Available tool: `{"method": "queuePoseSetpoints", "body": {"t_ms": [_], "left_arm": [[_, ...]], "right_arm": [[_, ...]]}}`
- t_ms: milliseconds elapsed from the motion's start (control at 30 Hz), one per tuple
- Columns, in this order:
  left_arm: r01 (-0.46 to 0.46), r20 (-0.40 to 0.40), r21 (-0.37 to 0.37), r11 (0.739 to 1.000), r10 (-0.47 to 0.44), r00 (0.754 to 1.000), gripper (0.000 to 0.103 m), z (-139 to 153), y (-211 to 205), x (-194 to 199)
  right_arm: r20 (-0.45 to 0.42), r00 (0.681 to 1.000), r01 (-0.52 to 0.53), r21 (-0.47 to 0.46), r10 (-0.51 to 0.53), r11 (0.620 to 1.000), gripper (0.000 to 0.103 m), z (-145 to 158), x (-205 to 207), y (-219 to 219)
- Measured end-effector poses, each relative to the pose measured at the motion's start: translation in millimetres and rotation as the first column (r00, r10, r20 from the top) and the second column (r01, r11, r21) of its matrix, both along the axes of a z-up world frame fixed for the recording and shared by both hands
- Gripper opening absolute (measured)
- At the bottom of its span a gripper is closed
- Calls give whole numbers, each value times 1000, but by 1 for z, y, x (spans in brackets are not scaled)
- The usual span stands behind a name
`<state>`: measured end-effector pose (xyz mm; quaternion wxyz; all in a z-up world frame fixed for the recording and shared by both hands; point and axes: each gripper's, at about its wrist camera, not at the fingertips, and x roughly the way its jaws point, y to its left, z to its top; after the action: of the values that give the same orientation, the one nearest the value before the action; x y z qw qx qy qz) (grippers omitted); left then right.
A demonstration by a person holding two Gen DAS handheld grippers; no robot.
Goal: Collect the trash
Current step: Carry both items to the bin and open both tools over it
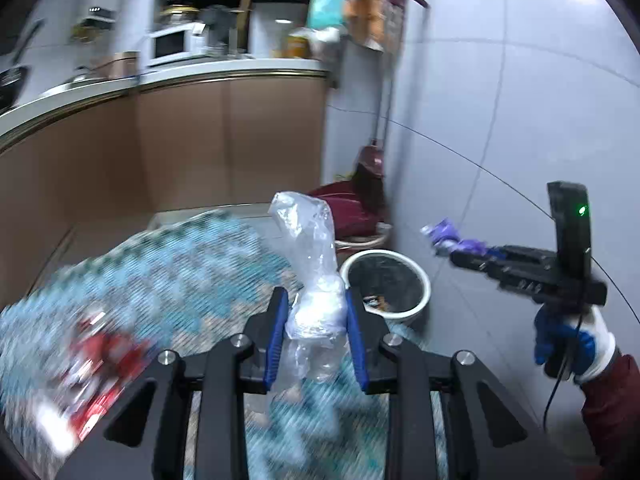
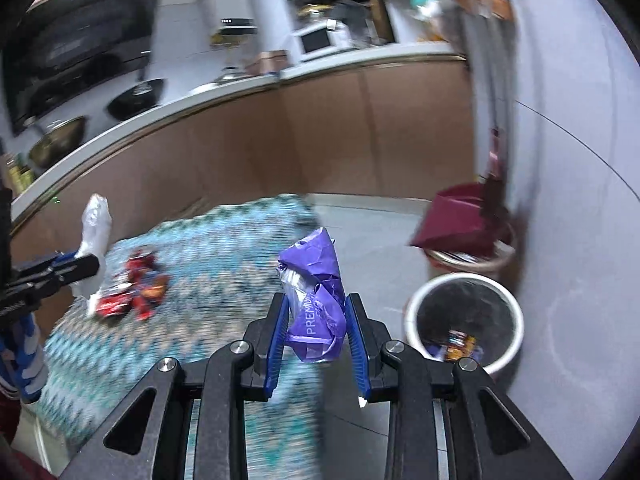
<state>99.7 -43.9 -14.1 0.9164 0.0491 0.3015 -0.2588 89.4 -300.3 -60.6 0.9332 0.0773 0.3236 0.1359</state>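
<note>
Both hands loaded, bin ahead to the right

The left hand-held gripper [image 1: 316, 336] is clamped on a clear plastic bag [image 1: 310, 264] standing upright between its pads; the right hand-held gripper [image 2: 316, 332] pinches a crumpled purple wrapper [image 2: 316, 300], also upright. The white bin [image 2: 466, 320] sits on the floor below and right of both, nearer the right one (it already holds scraps). Only the right wrist view shows red wrappers [image 2: 134, 290] left on the patterned desk [image 2: 224, 240].
</note>
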Motion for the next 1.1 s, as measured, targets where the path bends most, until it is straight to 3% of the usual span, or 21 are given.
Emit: {"method": "queuePoseSetpoints", "body": {"t_ms": [233, 500, 700, 800, 833, 867, 1100], "left_arm": [[142, -65, 22, 990, -140, 988, 27, -26, -119, 95], [183, -142, 53, 982, -174, 974, 30, -71, -221, 179], [166, -204, 5, 986, -161, 966, 32, -95, -251, 215], [161, -242, -24, 987, -162, 957, 45, -103, -262, 227], [158, -249, -34, 987, -162, 955, 52, -105, -264, 230], [155, -253, -40, 987, -160, 954, 54, -106, -266, 232], [136, -235, -73, 988, -149, 960, 54, -95, -253, 224]], "right_arm": [[-85, 987, 137, 3, -136, 991, 27, -42, 53, -65], [-167, 958, 233, -15, -232, 972, 29, -87, 112, -124], [-190, 946, 253, -69, -261, 965, 29, -107, 137, -133], [-200, 938, 269, -104, -285, 958, 47, -116, 145, -136], [-200, 935, 274, -114, -292, 955, 51, -117, 147, -135], [-202, 933, 279, -121, -299, 953, 52, -117, 146, -136], [-207, 928, 284, -146, -310, 948, 52, -112, 131, -129]]}}
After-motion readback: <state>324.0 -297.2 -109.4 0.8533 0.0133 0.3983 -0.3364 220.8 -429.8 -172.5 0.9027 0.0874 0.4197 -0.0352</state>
